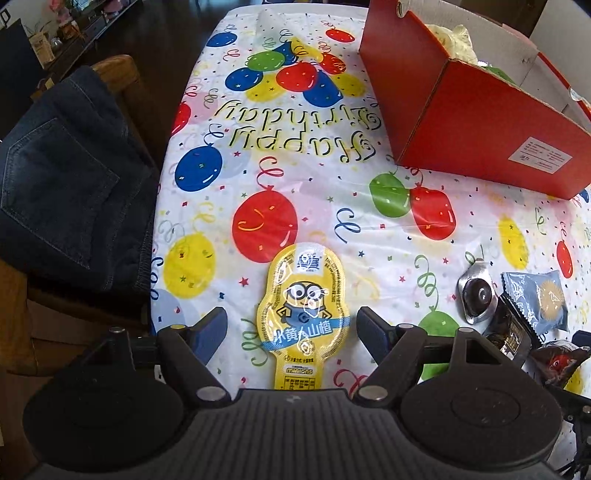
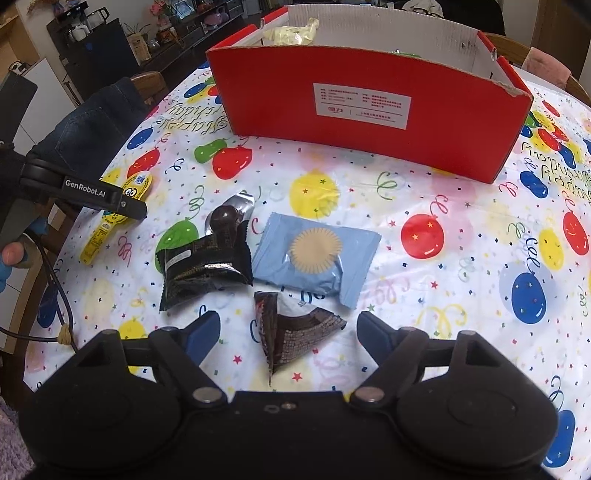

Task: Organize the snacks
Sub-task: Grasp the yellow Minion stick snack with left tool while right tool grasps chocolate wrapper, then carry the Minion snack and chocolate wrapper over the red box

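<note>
Now, with both tools lowered over the tabletop (image 2: 461, 206), I have two pickups in hand at once. My left tool (image 1: 291, 326) stands open astride the yellow Minions snack pack (image 1: 301, 317); a gap shows at each side, so nothing is gripped. My right tool (image 2: 288, 332) is likewise open, its jaws flanking the dark triangular packet (image 2: 291, 332) without touching it.

To do this step well, I judge that each tool should settle until its fingers meet the cloth before closing. The yellow pack is flat and glossy, so I would pinch across its widest part, not its narrow tail at 6 o'clock. The triangular packet looks crinkly and puffed; a centred squeeze on its bulk should hold, while a bite on one corner may let it swing.

Beyond the right tool, the light blue wrapper (image 2: 314, 254) lies at 12 o'clock of the triangle, the black packet (image 2: 201, 269) at 10 o'clock, and the foil-backed chocolate (image 2: 225, 218) just past that, partly under it.

Container: the red cardboard box (image 2: 369, 110) stands open-topped at 12 o'clock, well apart from the loose snacks. It holds a pale yellow bag (image 2: 291, 33) and something green I cannot identify.
</note>
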{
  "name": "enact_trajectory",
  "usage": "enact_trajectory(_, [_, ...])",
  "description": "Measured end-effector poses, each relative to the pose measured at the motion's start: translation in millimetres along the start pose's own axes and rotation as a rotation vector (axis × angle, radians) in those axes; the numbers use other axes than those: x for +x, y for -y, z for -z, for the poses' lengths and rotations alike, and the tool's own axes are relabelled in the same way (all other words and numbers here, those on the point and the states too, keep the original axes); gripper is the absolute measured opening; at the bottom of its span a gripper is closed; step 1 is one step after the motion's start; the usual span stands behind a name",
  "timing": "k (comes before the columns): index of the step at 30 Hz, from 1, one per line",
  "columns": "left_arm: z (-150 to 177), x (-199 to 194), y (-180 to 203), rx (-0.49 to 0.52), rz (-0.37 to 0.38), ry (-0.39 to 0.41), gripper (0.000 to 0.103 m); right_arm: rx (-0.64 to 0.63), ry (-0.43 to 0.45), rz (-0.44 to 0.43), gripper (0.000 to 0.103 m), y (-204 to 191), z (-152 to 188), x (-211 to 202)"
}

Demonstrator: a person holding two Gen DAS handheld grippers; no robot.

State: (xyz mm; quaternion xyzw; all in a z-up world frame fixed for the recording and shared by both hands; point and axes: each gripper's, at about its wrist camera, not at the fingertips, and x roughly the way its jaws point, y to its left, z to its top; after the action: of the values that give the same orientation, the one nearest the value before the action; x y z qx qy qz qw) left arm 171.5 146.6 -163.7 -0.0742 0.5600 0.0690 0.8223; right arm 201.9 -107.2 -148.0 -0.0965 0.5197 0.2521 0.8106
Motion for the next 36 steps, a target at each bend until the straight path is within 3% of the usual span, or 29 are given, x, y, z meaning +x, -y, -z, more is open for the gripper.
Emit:
enact_trajectory(7, [1.2,-3.7,4.4,0.014,-0.017,0.020,0.053,0.010,0.002,0.014,0.059,0.1,0.2,3.2])
enact_trajectory(22, [7.6,-9.0,-6.3,-0.039,0.012,0.039,0.052,0.046,0.029,-0.002,0.034,2.9,2.7,-5.7])
enact_trajectory(36, [11.3,-31.7,-13.2,-0.071,0.033,0.062,0.052,0.094,0.093,-0.020,0.030,9.1,2.2,-34.7])
